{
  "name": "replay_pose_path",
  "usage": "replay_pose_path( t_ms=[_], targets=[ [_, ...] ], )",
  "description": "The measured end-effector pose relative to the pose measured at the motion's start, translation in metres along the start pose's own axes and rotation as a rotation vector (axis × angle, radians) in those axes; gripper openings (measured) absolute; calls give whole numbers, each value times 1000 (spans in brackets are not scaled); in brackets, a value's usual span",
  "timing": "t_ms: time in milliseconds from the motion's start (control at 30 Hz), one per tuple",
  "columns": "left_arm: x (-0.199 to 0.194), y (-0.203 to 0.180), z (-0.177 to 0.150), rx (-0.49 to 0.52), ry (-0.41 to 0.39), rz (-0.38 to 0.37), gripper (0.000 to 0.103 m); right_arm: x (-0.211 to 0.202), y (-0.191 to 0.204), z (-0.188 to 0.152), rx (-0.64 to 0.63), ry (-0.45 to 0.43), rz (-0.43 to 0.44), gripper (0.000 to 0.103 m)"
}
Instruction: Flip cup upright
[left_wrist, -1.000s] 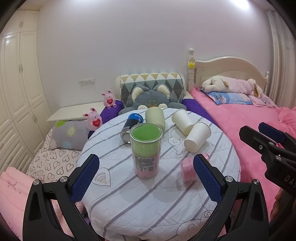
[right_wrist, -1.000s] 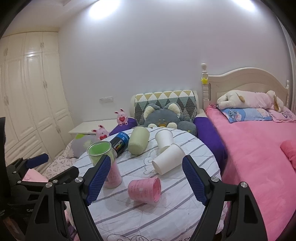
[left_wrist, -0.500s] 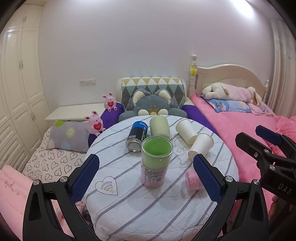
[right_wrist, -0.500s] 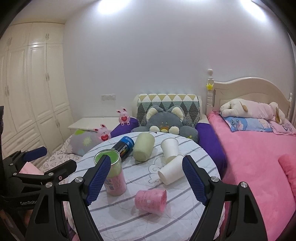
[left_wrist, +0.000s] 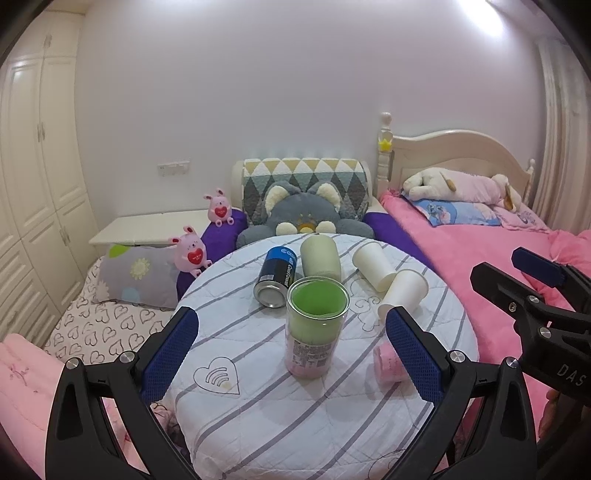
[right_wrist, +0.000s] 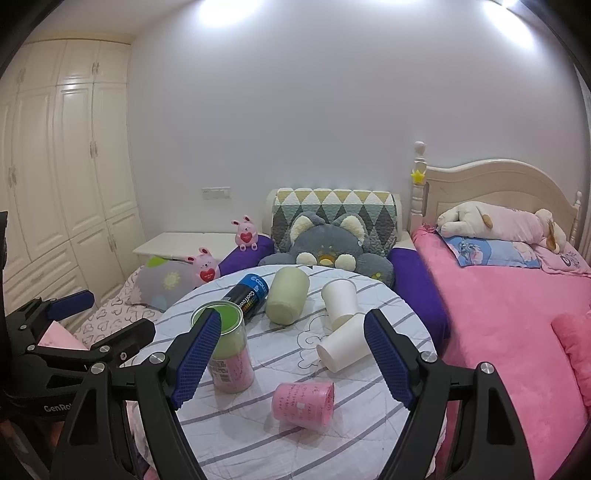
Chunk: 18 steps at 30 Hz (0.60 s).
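- While both hand-held grippers are hanging back from the worktop (right_wrist: 332, 450), nothing is being gripped: left hand-held gripper (left_wrist: 291, 354) is sitting released, jaws wide; right hand-held gripper (right_wrist: 291, 354) is likewise gaping and empty.
- Step in hand, as I judge it: approaching the pink cup (right_wrist: 303, 405), which is lying on its side at the near edge, just right of the tall jar (right_wrist: 227, 350).
- Doing it well: right gripper is lining up best; come in low, pinch across the cup's wall near mid-body, rotate so the mouth is facing up, set down gently.
- Risk: cup is looking light and round, so it is likely rolling if nudged; jar is standing close, so keep clear.
- Cup look: pale pink, small print on its side, tapered, open end pointing right in the right view; partly hidden behind a finger in the left view (left_wrist: 386, 363).
- White cups (right_wrist: 341, 349), can (right_wrist: 247, 297) and green cup (right_wrist: 288, 299) are also lying tipped farther back.
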<state>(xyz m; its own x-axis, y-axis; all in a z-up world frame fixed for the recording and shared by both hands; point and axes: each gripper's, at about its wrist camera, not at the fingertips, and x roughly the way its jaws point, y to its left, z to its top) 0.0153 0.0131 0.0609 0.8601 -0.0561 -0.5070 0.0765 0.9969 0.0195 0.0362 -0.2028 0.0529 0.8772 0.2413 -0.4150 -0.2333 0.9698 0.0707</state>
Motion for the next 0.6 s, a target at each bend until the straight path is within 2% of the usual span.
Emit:
replay_pose_path(
  t_ms=[367, 600],
  targets=[
    [1, -7, 1, 30, -50, 28, 103, -1, -1, 1, 4, 6, 4, 81],
    [5, -11, -1, 35, -52, 35, 103, 4, -3, 0, 13, 14, 0, 81]
  ],
)
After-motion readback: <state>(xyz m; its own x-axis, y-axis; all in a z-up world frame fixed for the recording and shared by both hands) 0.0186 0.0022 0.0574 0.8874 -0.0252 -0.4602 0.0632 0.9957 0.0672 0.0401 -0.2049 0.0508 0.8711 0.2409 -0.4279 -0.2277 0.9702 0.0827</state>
